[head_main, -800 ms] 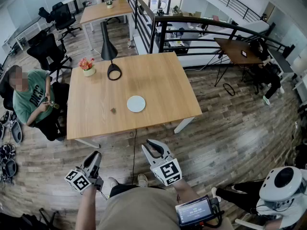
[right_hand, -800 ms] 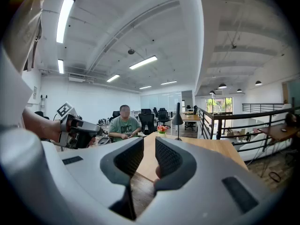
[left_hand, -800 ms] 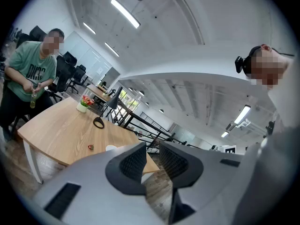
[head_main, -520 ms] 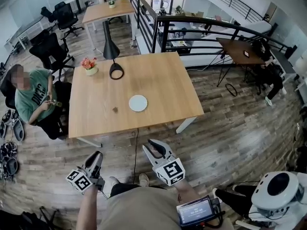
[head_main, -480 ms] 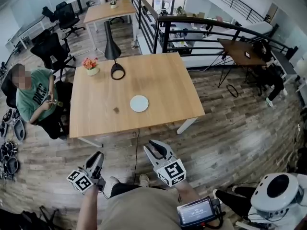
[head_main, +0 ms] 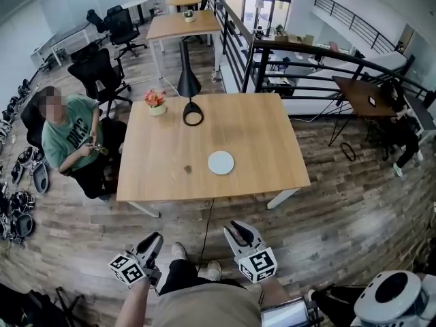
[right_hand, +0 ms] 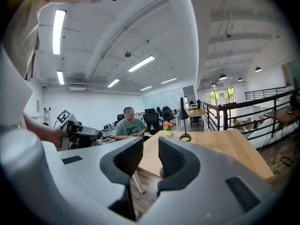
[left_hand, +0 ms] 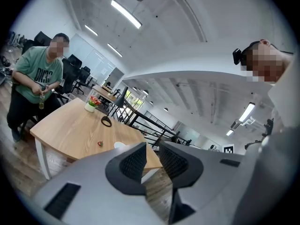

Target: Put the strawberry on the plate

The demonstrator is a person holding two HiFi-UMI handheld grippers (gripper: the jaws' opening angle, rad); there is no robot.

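Note:
The small red strawberry (head_main: 189, 169) lies on the wooden table (head_main: 259, 135), a little left of the round white plate (head_main: 221, 162). The left gripper view shows the strawberry (left_hand: 99, 143) and the plate (left_hand: 119, 145) far off past the jaws. My left gripper (head_main: 152, 240) and right gripper (head_main: 242, 231) hang low by the person's body, well short of the table's near edge. Both are shut with nothing between the pads. The left gripper (left_hand: 152, 156) points at the table; the right gripper (right_hand: 151, 156) points at the table's edge.
A black desk lamp (head_main: 189, 111) and a flower pot (head_main: 156, 103) stand at the table's far left. A person in a green shirt (head_main: 71, 142) sits at its left side. A black railing (head_main: 293, 50) runs behind it. A white rounded machine (head_main: 392, 295) stands at bottom right.
The head view has swung: the table now sits lower and further right in the picture. Both grippers have dropped toward the bottom edge and stay shut.

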